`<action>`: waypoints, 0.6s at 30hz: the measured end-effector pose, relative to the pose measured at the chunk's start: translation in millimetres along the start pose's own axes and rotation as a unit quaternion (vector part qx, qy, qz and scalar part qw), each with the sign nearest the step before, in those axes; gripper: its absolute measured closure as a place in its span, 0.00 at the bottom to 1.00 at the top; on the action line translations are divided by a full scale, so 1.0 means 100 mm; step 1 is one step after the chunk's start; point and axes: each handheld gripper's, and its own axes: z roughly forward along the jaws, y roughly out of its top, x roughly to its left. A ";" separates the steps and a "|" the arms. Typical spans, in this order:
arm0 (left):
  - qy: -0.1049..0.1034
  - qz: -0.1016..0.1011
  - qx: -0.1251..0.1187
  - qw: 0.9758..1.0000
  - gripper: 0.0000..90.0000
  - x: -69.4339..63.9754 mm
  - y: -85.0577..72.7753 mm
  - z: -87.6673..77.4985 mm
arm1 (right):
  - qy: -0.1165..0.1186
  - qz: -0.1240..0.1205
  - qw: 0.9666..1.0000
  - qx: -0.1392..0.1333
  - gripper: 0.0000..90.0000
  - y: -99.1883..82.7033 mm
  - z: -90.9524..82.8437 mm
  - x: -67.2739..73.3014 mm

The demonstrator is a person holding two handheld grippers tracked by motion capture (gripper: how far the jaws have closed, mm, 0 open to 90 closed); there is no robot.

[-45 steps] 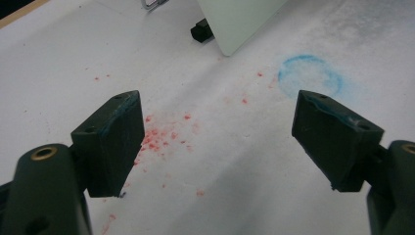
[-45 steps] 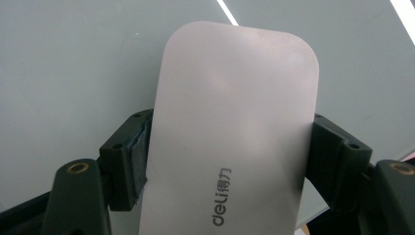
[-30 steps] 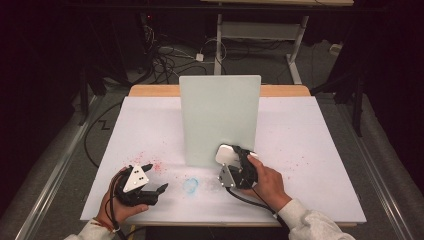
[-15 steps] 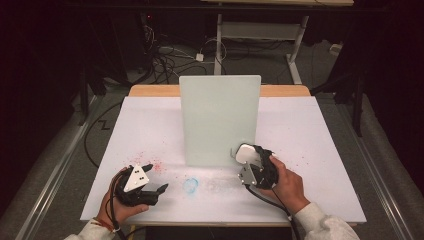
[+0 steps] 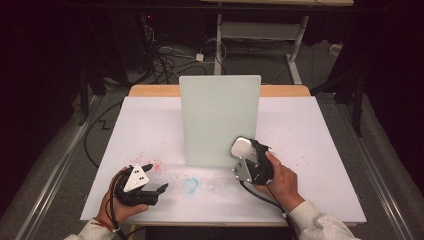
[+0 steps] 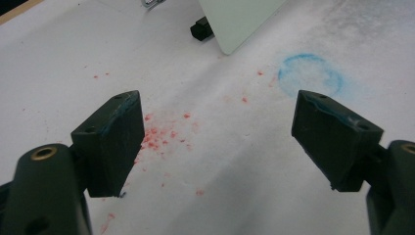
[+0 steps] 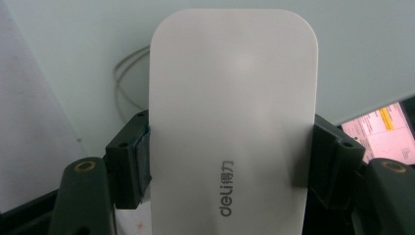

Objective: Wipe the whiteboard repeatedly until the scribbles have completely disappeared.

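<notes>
right tongs (image 7: 227, 161) clamping white eraser (image 7: 232, 122), against board (image 5: 220, 117)

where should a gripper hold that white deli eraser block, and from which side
Across its two long, flat sides near the logo end, coming from behind that end, as the right gripper does now. The white block is a rounded slab with parallel edges, so the jaws sit square, leaving its far end free toward the upright board.

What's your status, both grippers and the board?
Right gripper shut on white deli eraser, at upright whiteboard. Left gripper open, over red specks. Blue ring stain between hands. Nothing blocking.
</notes>
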 end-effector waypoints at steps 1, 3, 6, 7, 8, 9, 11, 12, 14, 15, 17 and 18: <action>0.000 0.000 0.000 1.000 0.21 0.00 0.00 0.00 | 0.001 -0.007 1.000 0.000 0.34 0.00 0.00 0.02; 0.000 0.000 0.000 1.000 0.21 0.00 0.00 0.00 | 0.012 -0.012 1.000 0.003 0.34 0.01 0.00 0.06; 0.001 0.000 -0.002 1.000 0.21 0.00 0.00 0.00 | 0.019 -0.013 1.000 0.001 0.34 0.01 0.01 0.07; 0.001 -0.001 -0.002 1.000 0.21 0.00 0.01 0.00 | 0.021 -0.016 1.000 0.000 0.34 0.02 0.01 0.08; 0.001 -0.002 -0.002 1.000 0.21 0.00 0.01 0.00 | 0.021 -0.015 1.000 0.001 0.34 0.02 0.02 0.08; 0.001 -0.002 -0.002 1.000 0.21 0.00 0.01 0.00 | 0.024 -0.015 1.000 0.000 0.34 0.03 0.02 0.09; 0.001 -0.002 -0.002 1.000 0.21 0.00 0.01 0.00 | 0.026 -0.031 0.999 -0.002 0.34 0.07 0.02 0.13; 0.001 -0.001 -0.002 1.000 0.21 0.00 0.01 0.00 | 0.027 -0.030 0.999 -0.003 0.34 0.09 0.03 0.15; 0.000 0.000 -0.002 1.000 0.21 -0.01 0.01 0.00 | 0.035 -0.043 0.998 -0.007 0.33 0.16 0.04 0.20; -0.001 0.000 -0.002 1.000 0.21 -0.01 0.01 0.00 | 0.036 -0.052 0.998 -0.005 0.32 0.21 0.04 0.24; -0.002 -0.001 -0.003 1.000 0.21 0.00 0.01 0.00 | 0.035 -0.075 0.997 -0.001 0.32 0.27 0.06 0.31; -0.003 -0.001 -0.003 1.000 0.21 0.00 0.01 0.00 | 0.034 -0.087 0.996 0.000 0.33 0.28 0.06 0.33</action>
